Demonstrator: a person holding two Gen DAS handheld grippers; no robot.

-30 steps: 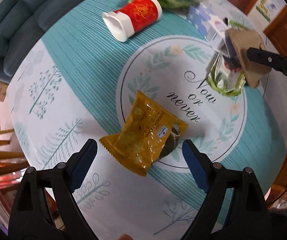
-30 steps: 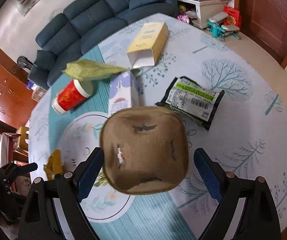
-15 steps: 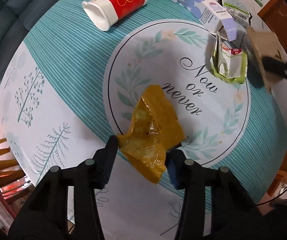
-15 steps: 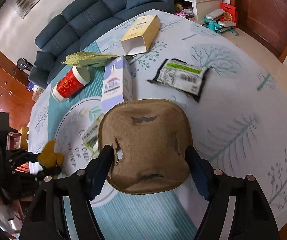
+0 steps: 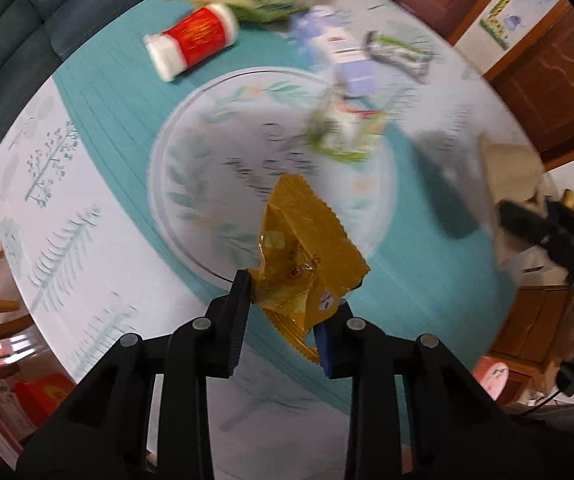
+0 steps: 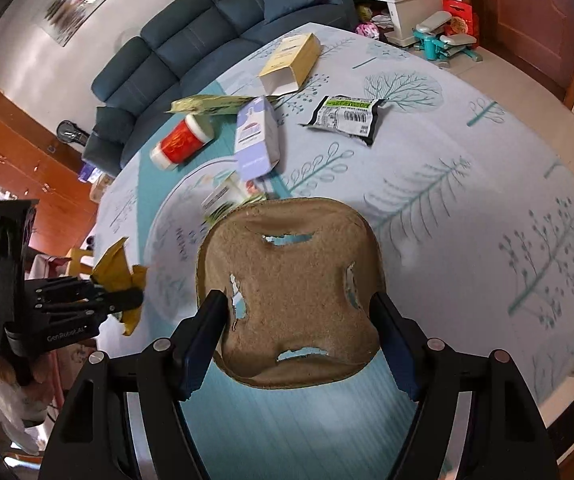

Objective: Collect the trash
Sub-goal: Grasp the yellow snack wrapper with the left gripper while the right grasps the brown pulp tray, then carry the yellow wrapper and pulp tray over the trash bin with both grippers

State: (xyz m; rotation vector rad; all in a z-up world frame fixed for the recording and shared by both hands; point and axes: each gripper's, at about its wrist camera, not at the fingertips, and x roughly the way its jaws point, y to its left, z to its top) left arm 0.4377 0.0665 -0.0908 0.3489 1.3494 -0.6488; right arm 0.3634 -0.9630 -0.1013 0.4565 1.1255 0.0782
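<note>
The only readable lettering was "GenRobot.AI", printed in pale letters on the black body of the left gripper (image 6: 125,300).

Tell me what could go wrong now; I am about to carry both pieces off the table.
The left hand-held gripper is closing on one crumpled end of the yellow wrapper; most hangs free, so it may slip out. The right hand-held gripper pinches the torn brown tray by its edges; it could buckle and drop.
</note>
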